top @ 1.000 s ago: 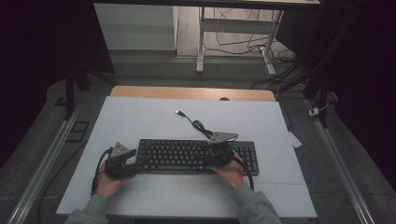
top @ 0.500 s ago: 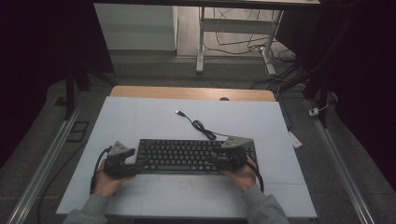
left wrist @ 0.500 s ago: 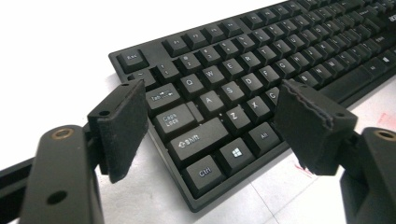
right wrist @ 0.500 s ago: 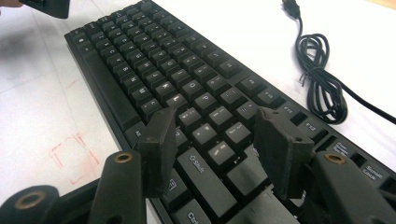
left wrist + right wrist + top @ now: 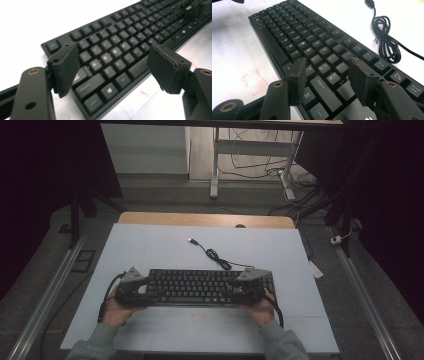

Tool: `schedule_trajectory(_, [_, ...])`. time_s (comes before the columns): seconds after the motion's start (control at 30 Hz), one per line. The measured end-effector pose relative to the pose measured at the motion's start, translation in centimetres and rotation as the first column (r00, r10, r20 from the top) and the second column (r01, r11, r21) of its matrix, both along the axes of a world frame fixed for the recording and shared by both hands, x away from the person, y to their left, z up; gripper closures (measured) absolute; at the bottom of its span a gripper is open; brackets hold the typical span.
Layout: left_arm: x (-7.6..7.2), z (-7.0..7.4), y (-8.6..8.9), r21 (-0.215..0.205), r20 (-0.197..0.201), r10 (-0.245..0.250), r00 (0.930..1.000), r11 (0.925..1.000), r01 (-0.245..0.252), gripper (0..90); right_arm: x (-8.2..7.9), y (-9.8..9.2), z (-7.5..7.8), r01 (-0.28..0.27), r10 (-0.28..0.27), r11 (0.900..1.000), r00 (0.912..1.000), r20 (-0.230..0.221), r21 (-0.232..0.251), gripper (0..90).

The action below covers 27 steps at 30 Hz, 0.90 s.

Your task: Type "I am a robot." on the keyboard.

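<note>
Keyboard (image 5: 200, 287) lies flat on the white desk (image 5: 150, 245), near its front edge, with its coiled cable (image 5: 215, 256) trailing off behind. Left claw (image 5: 112, 62) hangs over its left end, jaws having just spread, released and gripping nothing. Right claw (image 5: 325, 77) hovers over the right end, likewise released above the keys.

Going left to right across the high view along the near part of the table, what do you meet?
Left gripper → black keyboard → right gripper. Both grippers sit at the keyboard's ends, jaws open. The coiled USB cable lies farther back, so it is left out of the order.
</note>
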<state>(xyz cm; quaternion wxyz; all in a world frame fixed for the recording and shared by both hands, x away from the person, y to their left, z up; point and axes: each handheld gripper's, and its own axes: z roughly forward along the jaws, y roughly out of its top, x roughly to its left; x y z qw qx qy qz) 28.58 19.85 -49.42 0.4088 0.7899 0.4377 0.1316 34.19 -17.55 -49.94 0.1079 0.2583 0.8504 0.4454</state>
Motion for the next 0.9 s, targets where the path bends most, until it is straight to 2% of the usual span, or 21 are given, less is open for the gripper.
schedule_trajectory(0.23, [0.8,1.3,-1.6,0.022,0.002,-0.073,0.9974,0.9971,0.072,27.8,-0.3,-0.7,-0.2,0.011,-0.011,1.000,0.9999,-0.002,0.000,49.0])
schedule_trajectory(0.33, [0.9,1.2,-2.1,0.031,-0.002,-0.098,0.9951,0.9947,0.098,29.7,-0.4,-1.0,-0.2,0.019,-0.019,1.000,0.9998,0.000,0.000,49.0])
schedule_trajectory(0.4, [0.8,1.0,-2.3,0.061,-0.009,-0.114,0.9935,0.9916,0.114,31.0,-0.5,-1.2,-0.2,0.022,-0.022,1.000,0.9997,0.001,-0.005,49.0])
schedule_trajectory(0.43, [0.7,0.9,-2.4,0.060,-0.009,-0.117,0.9931,0.9913,0.117,32.0,-0.5,-1.3,-0.2,0.022,-0.022,1.000,0.9998,0.000,-0.002,49.0])
schedule_trajectory(0.67, [0.6,0.3,-3.5,0.072,-0.026,-0.175,0.9843,0.9817,0.176,46.7,-0.3,-1.3,-0.3,0.023,-0.023,1.000,0.9997,0.005,-0.003,49.0])
schedule_trajectory(0.9, [0.7,-0.3,-4.7,0.080,-0.034,-0.190,0.9812,0.9781,0.192,63.3,-0.2,-1.3,-0.4,0.025,-0.025,1.000,0.9997,0.004,-0.003,49.1])
